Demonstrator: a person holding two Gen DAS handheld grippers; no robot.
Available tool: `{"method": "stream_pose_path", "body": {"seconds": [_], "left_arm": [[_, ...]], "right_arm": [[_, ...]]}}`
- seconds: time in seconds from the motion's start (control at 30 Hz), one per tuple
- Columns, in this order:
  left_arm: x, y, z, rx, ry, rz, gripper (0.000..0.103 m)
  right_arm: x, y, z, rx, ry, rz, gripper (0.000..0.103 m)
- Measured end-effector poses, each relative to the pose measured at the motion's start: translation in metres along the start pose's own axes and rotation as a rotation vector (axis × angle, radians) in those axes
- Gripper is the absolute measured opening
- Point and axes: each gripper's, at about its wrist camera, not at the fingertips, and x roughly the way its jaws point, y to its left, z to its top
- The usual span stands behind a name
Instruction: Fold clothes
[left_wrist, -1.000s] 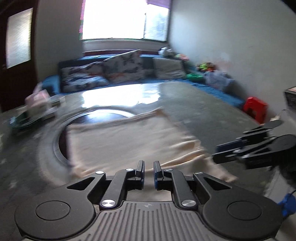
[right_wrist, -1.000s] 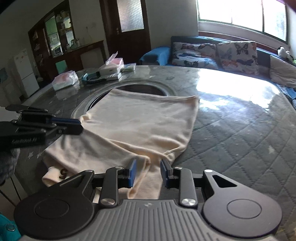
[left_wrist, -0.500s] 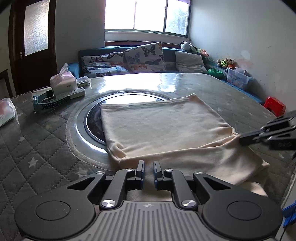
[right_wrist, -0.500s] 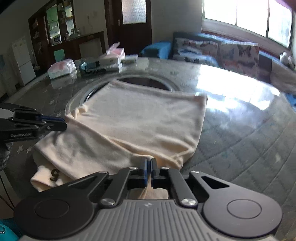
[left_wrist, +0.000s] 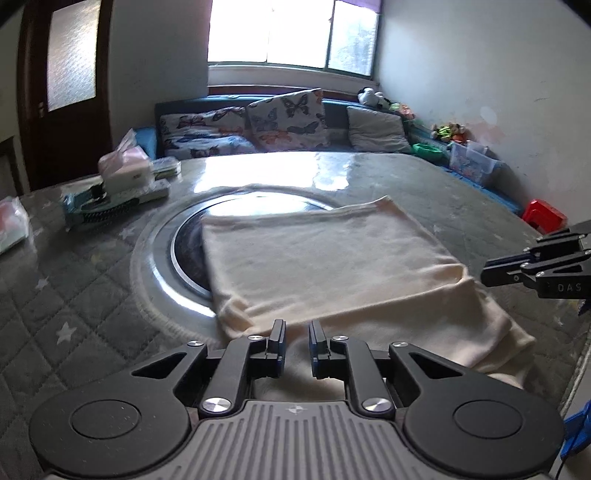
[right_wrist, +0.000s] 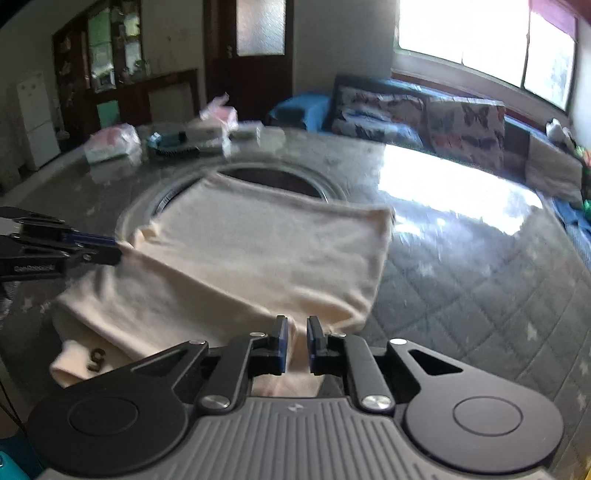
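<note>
Cream garment (left_wrist: 325, 266) lies half-folded on the quilted desk (left_wrist: 74, 295), its far part over the round glass inset. Left gripper (left_wrist: 297, 341) sits at the near hem, jaws easing apart, cloth between them. Right gripper (right_wrist: 295, 341) does the same at its corner. Looks like a fold just laid; next, regrip for another fold.

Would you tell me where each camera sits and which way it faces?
Left wrist: rides the left claw, looking across the cream garment toward the window; the right claw enters at right.
Right wrist: rides the right claw, jaws opening with garment between them, looking toward the door; the left claw enters at left.
Shared: garment and quilted table.
</note>
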Motion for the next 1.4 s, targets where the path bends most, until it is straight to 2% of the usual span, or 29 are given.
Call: {"method": "stream_pose_path", "body": {"seconds": [0.13,0.37,0.57,0.73,0.97,1.13,1.23,1.4], "left_arm": [[0.007,-0.013,0.006,0.036,-0.007,-0.02,0.015],[0.024,-0.02,0.003,0.062,0.034,-0.016,0.015],[0.023,-0.014,0.0,0.059,0.035,-0.017,0.016],[0.022,-0.014,-0.001,0.065,0.035,-0.014,0.017],[0.003,-0.018,-0.004,0.104,0.02,-0.043,0.021],[-0.012,-0.019,-0.012,0.13,0.024,-0.064,0.026],[-0.019,-0.021,-0.016,0.151,0.023,-0.072,0.027],[-0.02,-0.019,-0.019,0.149,0.027,-0.061,0.027]], "right_arm": [[0.008,0.011,0.007,-0.052,-0.007,0.029,0.012],[0.04,0.012,0.003,-0.044,0.045,0.056,0.012],[0.017,0.016,-0.003,-0.091,0.061,0.062,0.012],[0.013,0.017,-0.017,-0.116,0.117,0.051,0.012],[-0.004,0.02,-0.019,-0.145,0.122,0.065,0.012],[-0.015,0.027,-0.022,-0.198,0.134,0.072,0.028],[-0.018,0.033,-0.025,-0.245,0.134,0.084,0.029],[-0.004,0.042,-0.03,-0.325,0.135,0.039,0.028]]}}
